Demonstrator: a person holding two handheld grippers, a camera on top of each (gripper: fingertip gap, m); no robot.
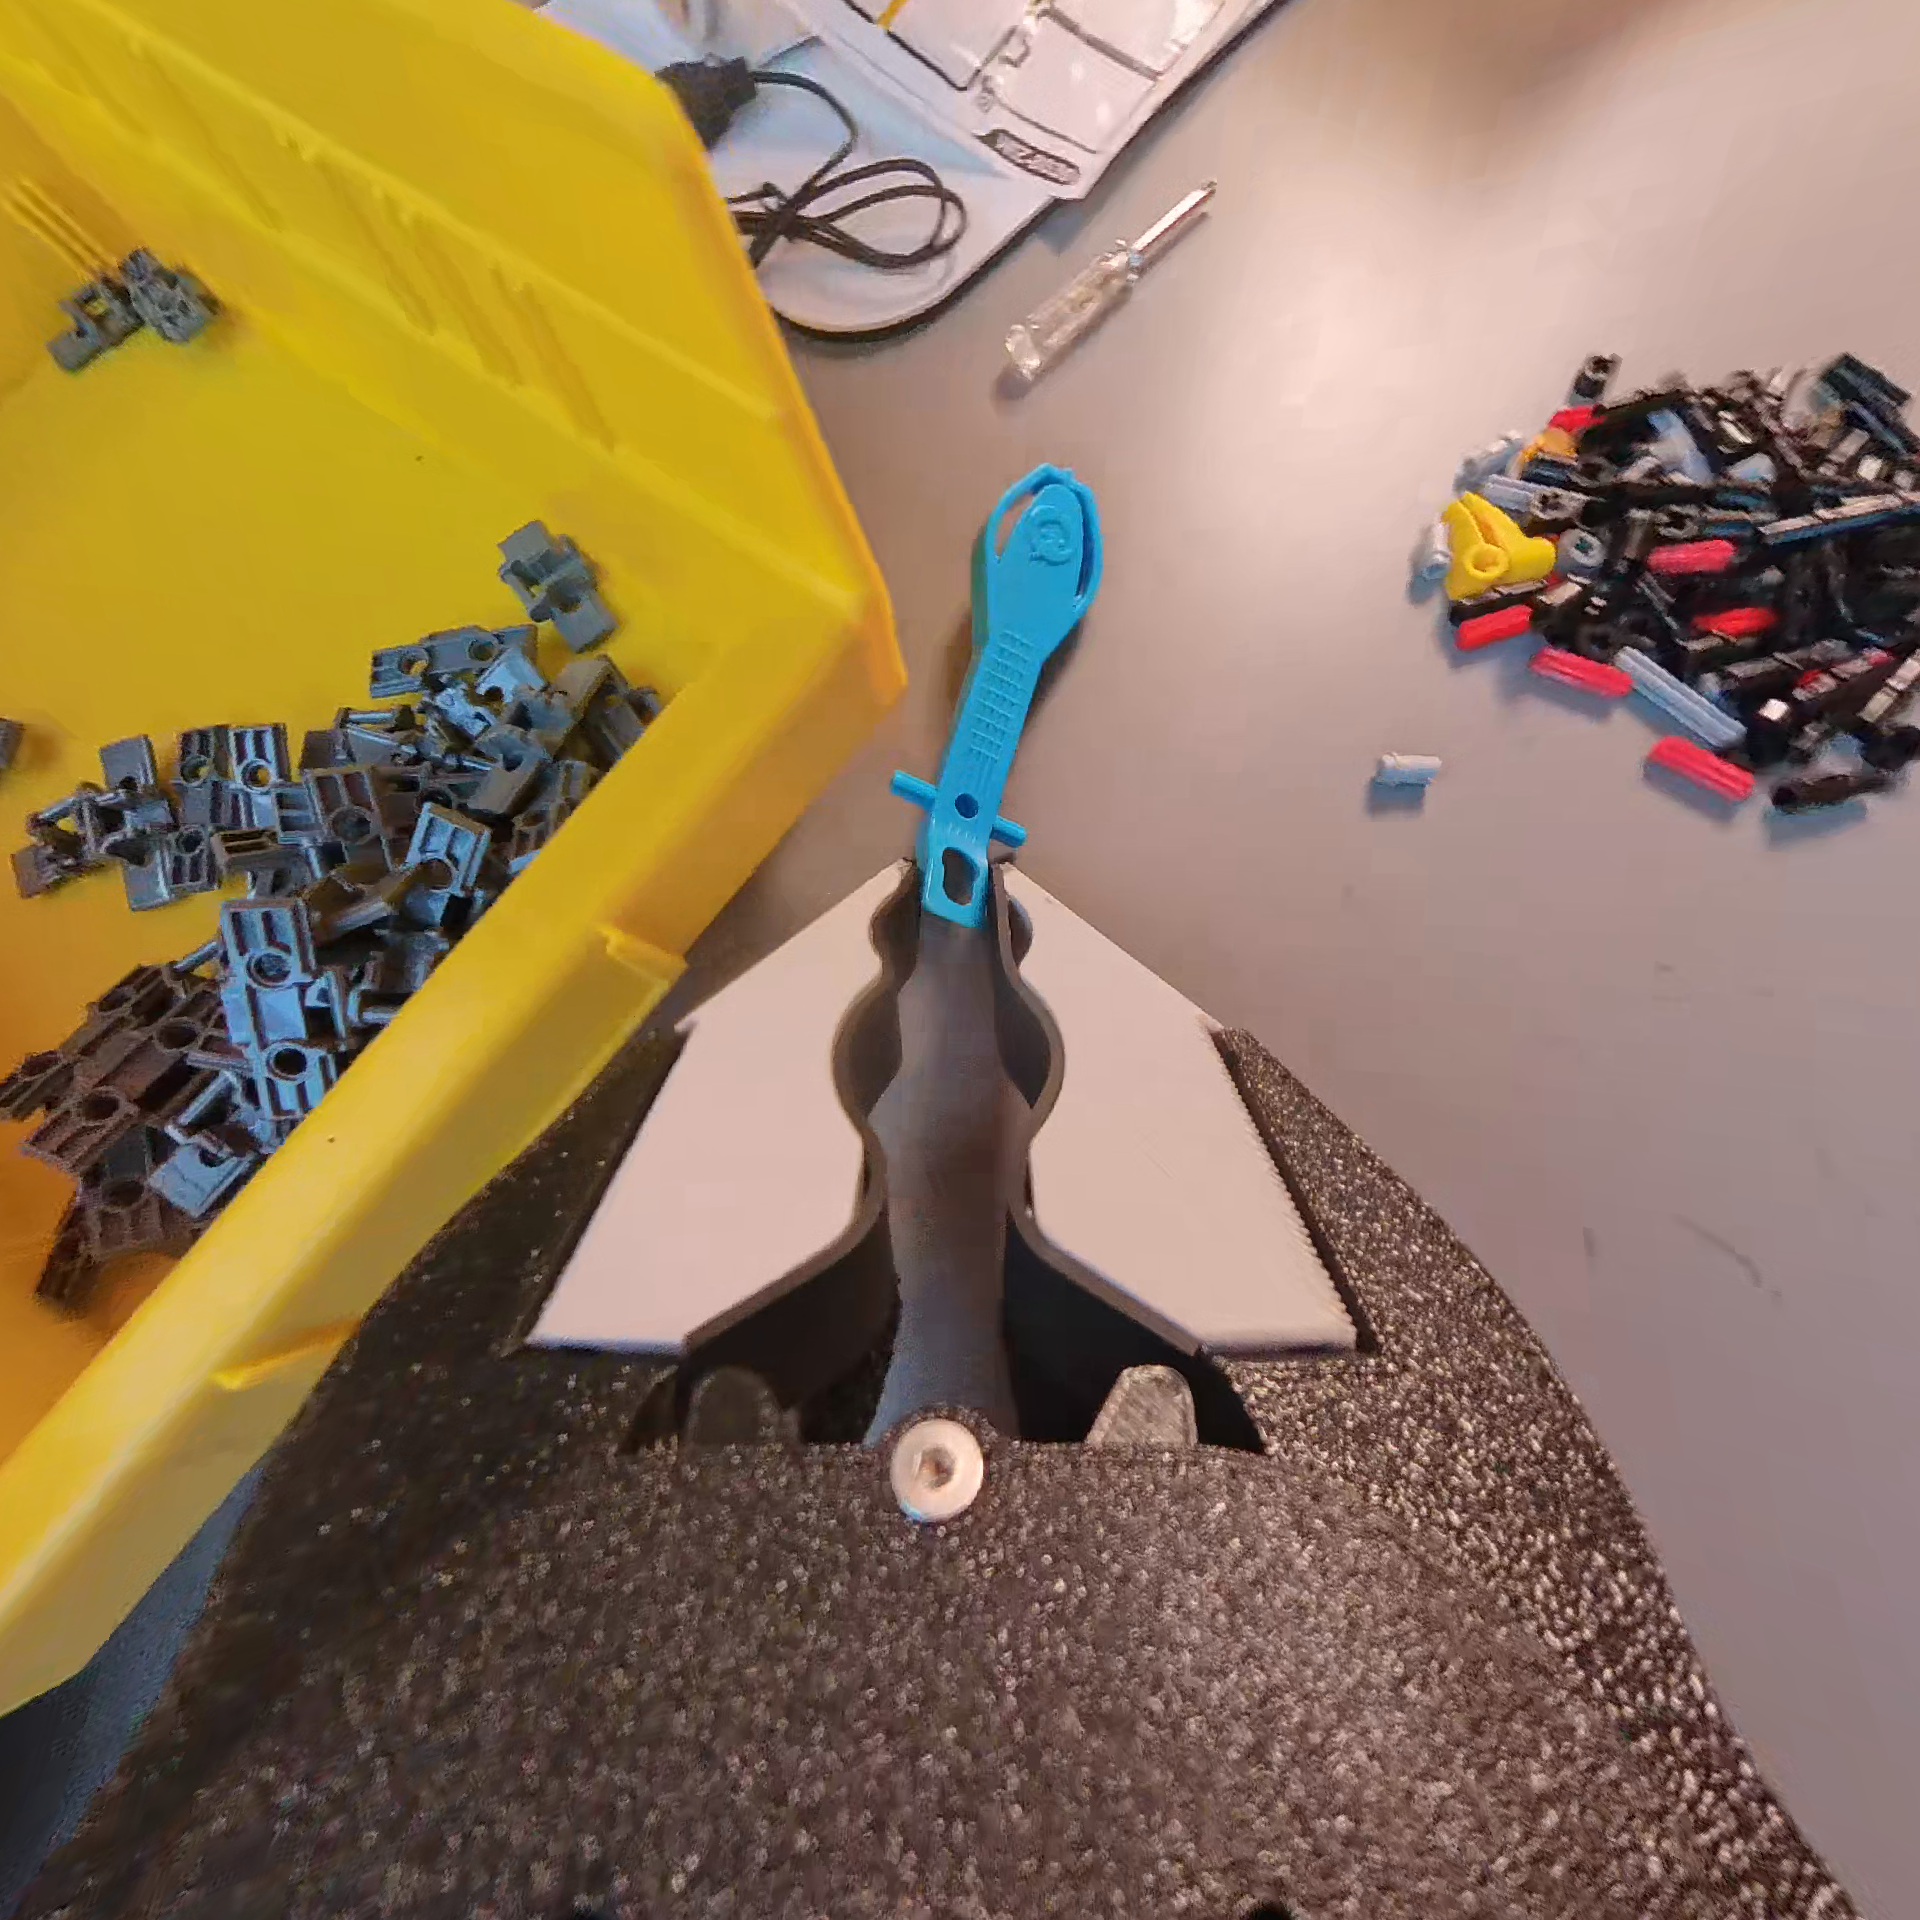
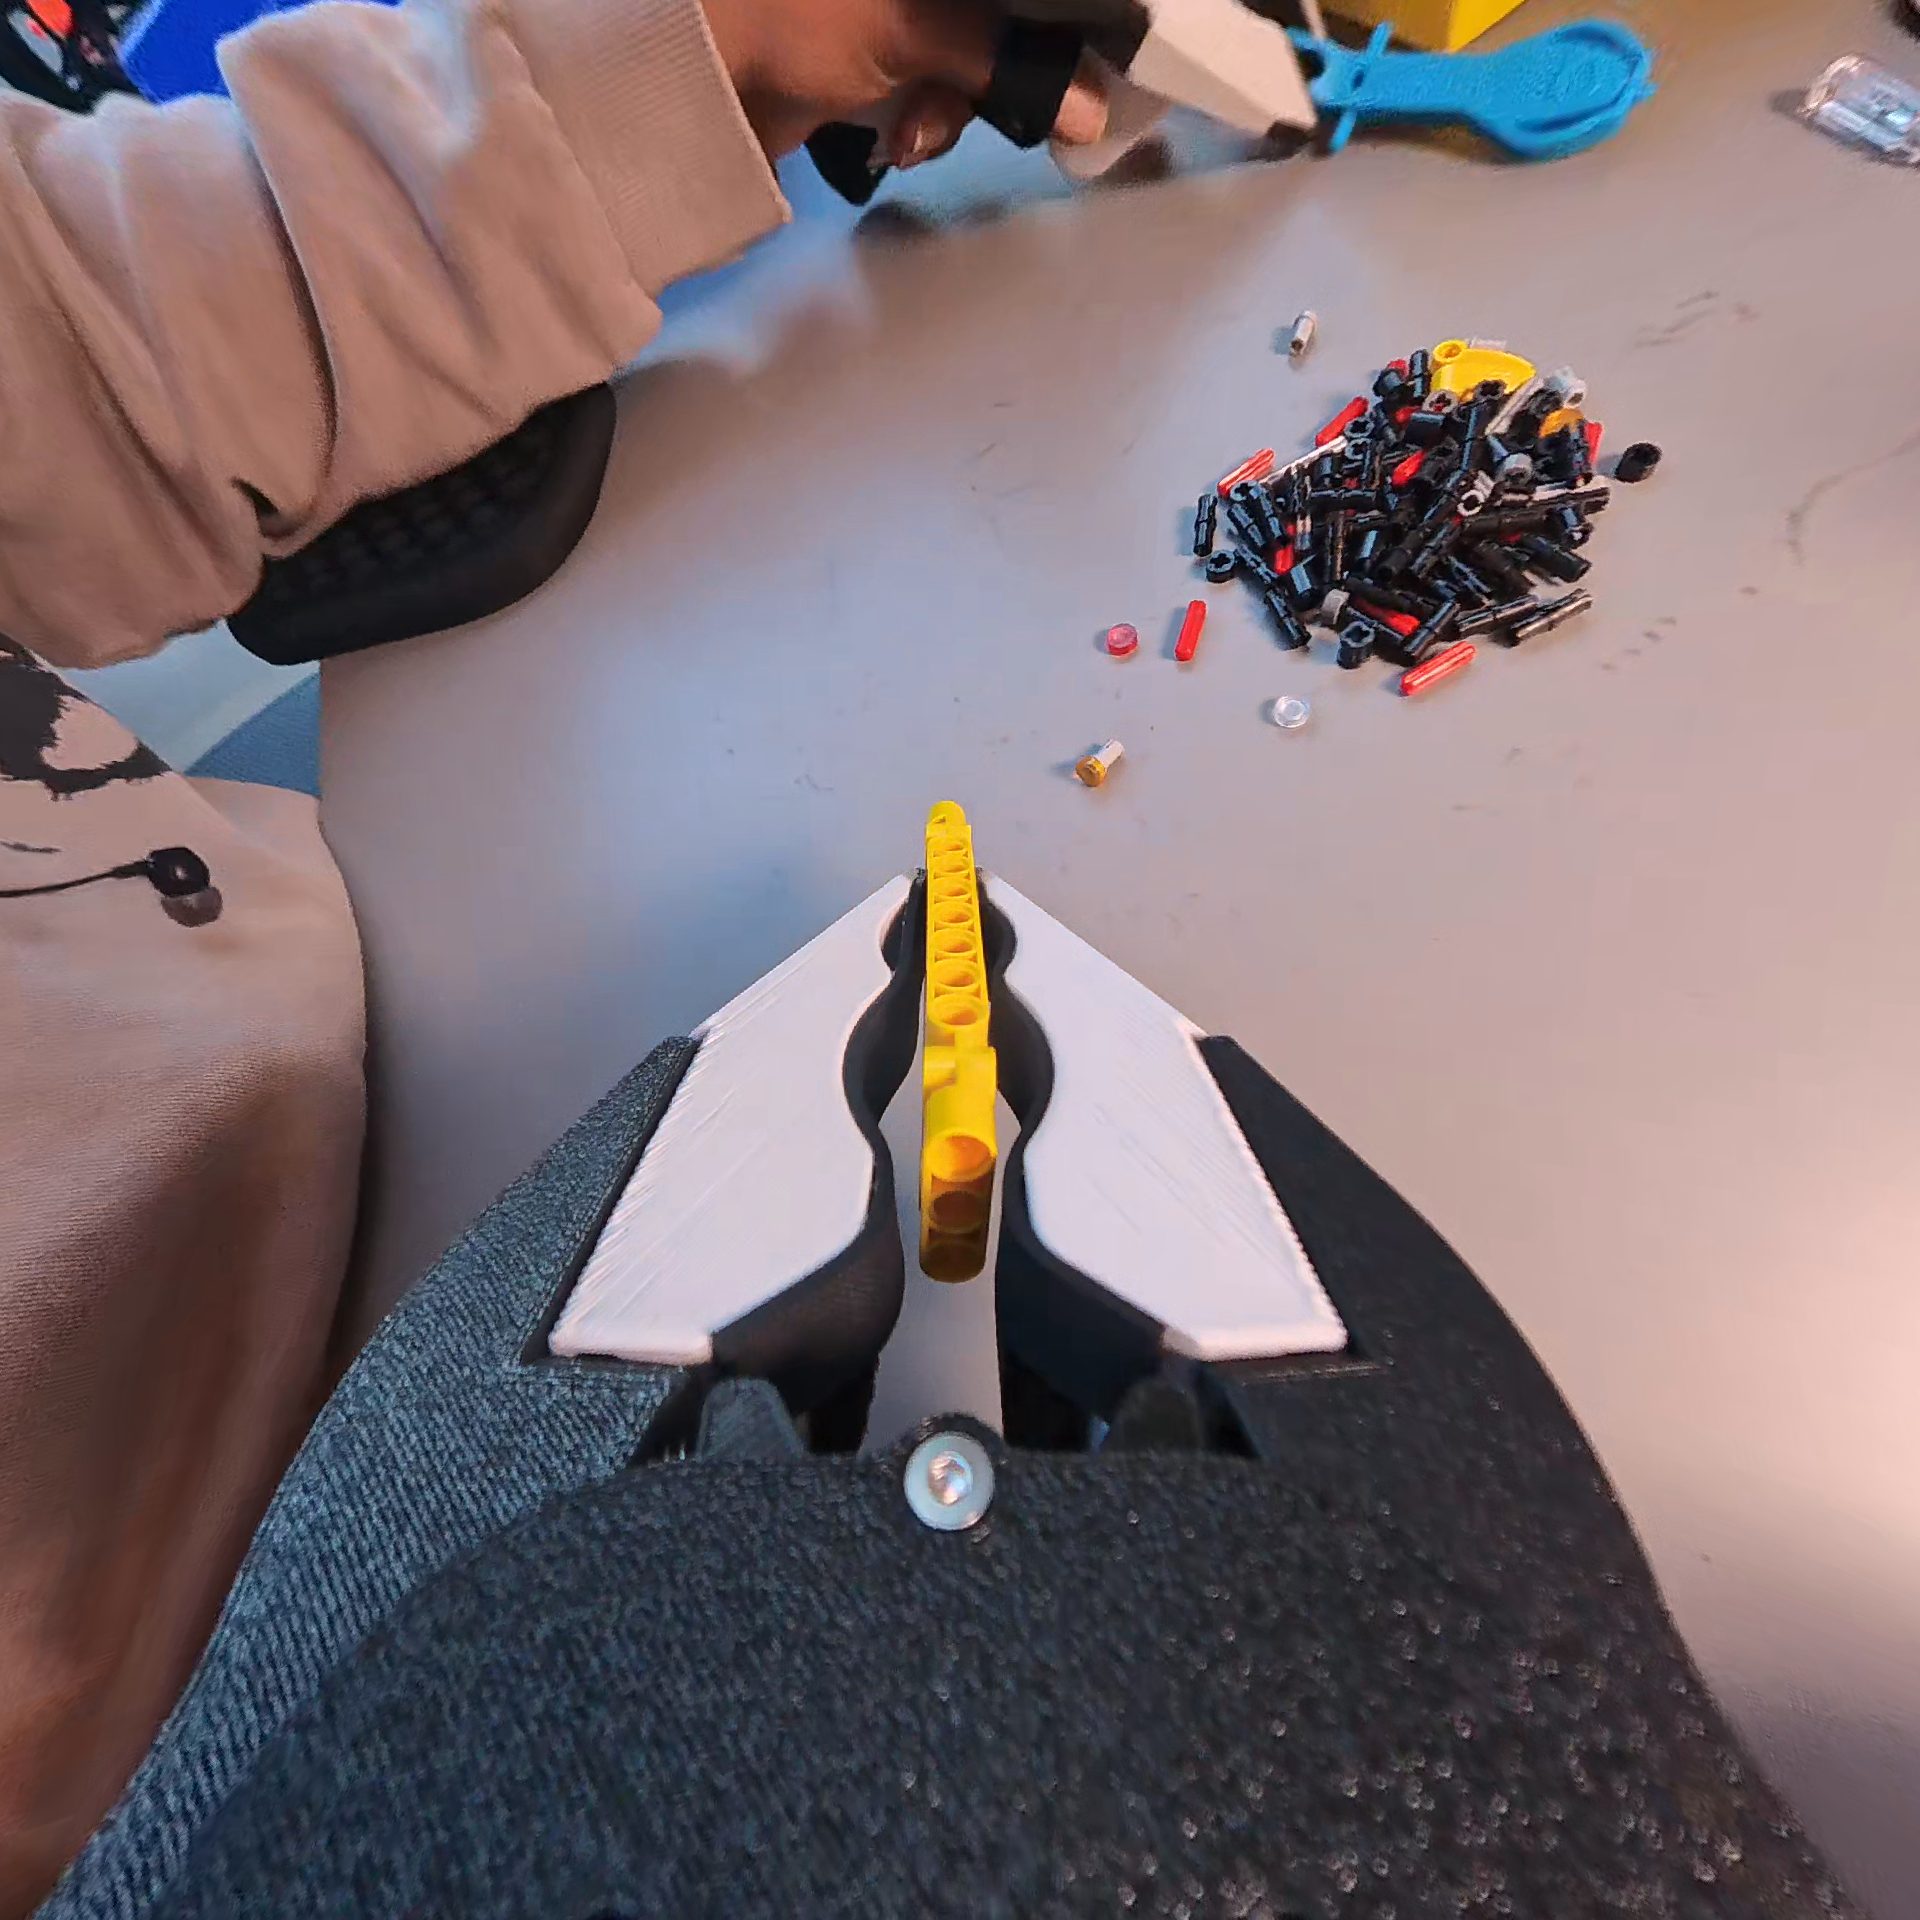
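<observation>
My left gripper (image 1: 954, 873) is shut on the near end of a blue plastic tool (image 1: 1013, 665), which points forward over the grey table beside a yellow bin (image 1: 582, 343). The same tool shows in the right wrist view (image 2: 1486, 83), held by the left gripper (image 2: 1299, 114) at the far top. My right gripper (image 2: 948, 883) is shut on a long yellow beam with holes (image 2: 954, 1039), held edge-up above the table. A pile of small black, red and grey building pieces (image 2: 1423, 520) lies ahead to the right, and shows in the left wrist view (image 1: 1704, 603) too.
The yellow bin holds several dark grey connector pieces (image 1: 312, 873). A clear-handled screwdriver (image 1: 1112, 281), a black cable (image 1: 831, 197) and a plastic bag (image 1: 1018, 94) lie farther back. A person's beige sleeve (image 2: 312, 260) reaches across at the left. Loose small pieces (image 2: 1101, 764) lie near the pile. Spacing between my two grippers at the tips: around 30 centimeters.
</observation>
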